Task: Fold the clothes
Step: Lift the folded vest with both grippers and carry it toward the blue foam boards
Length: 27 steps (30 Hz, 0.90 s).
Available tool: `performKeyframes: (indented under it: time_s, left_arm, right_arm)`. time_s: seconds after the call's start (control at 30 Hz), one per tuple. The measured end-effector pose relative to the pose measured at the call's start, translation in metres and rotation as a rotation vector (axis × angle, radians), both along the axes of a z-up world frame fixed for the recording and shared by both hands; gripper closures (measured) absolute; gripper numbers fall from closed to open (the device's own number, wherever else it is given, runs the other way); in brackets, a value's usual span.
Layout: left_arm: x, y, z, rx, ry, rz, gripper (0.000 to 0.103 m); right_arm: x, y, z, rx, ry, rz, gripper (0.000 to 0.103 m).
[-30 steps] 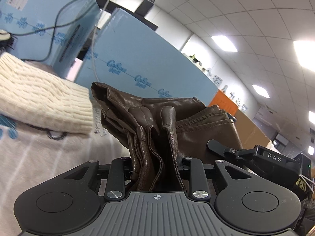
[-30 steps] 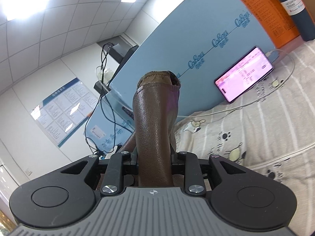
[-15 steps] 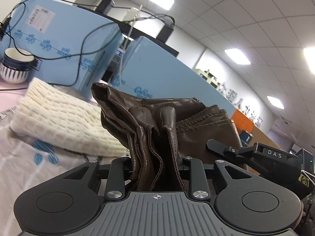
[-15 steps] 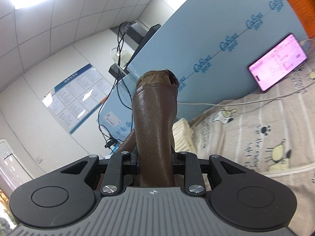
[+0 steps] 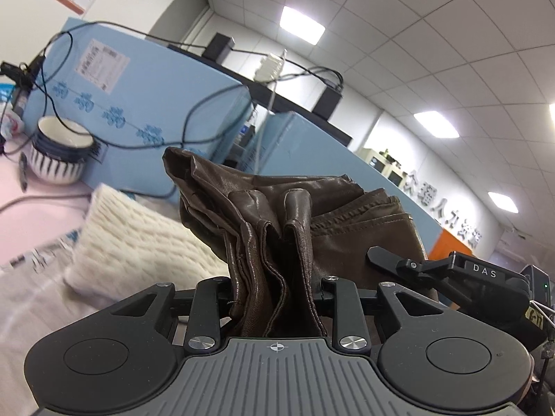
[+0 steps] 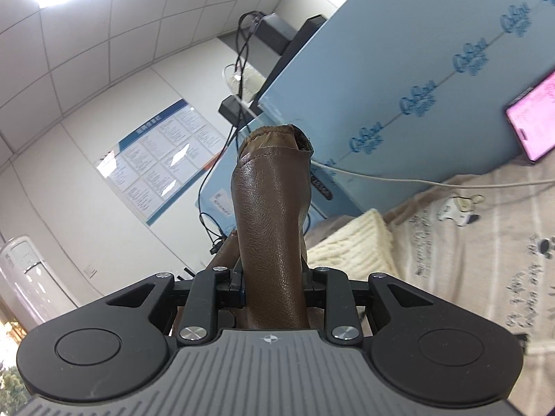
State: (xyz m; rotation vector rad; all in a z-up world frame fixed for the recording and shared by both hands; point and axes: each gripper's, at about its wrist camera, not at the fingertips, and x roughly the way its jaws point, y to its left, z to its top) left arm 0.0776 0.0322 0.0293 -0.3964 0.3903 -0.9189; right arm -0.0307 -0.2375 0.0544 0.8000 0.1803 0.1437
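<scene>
A brown leather garment [image 5: 263,222] is held up in the air by both grippers. My left gripper [image 5: 275,294] is shut on a bunched fold of it; the fingertips are hidden by the leather. My right gripper [image 6: 274,284] is shut on another part of the same garment [image 6: 274,215], which stands up between the jaws with its hem at the top. In the left wrist view the right gripper's black body [image 5: 461,274] shows at the right, close behind the garment.
A folded cream knit sweater [image 5: 138,242] lies on the printed bedsheet [image 6: 485,260], also seen in the right wrist view [image 6: 353,246]. A striped bowl [image 5: 59,152] stands at the far left. Blue partition panels [image 6: 416,97] with cables stand behind. A lit phone [image 6: 534,118] leans at the right.
Both grippers have swung to the left with the garment still held; the bowl has come into the left wrist view and the phone has slid toward the right edge of the right wrist view.
</scene>
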Motion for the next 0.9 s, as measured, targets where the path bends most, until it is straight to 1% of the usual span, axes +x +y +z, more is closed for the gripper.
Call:
performKeyframes:
  time_s: [0.1, 0.17, 0.3, 0.6, 0.7, 0.9]
  left_arm:
    - [0.009, 0.003, 0.002, -0.002, -0.006, 0.021, 0.077]
    - [0.015, 0.007, 0.003, -0.013, -0.009, 0.036, 0.080]
    - [0.028, 0.011, 0.002, -0.027, -0.002, 0.064, 0.081]
    - [0.060, 0.013, 0.000, -0.027, 0.024, 0.112, 0.081]
    - [0.068, 0.012, -0.005, -0.033, 0.036, 0.130, 0.081]
    - [0.079, 0.016, -0.019, -0.040, 0.086, 0.175, 0.081]
  right_arm:
    - [0.015, 0.003, 0.001, 0.008, -0.008, 0.011, 0.081]
    - [0.024, 0.004, 0.001, 0.013, -0.010, 0.018, 0.081]
    - [0.043, 0.006, 0.001, 0.029, -0.020, 0.034, 0.081]
    - [0.080, 0.010, -0.001, 0.025, 0.004, 0.035, 0.081]
    - [0.092, 0.010, -0.003, 0.022, 0.015, 0.028, 0.081]
    - [0.116, 0.014, -0.014, 0.010, 0.047, 0.038, 0.081]
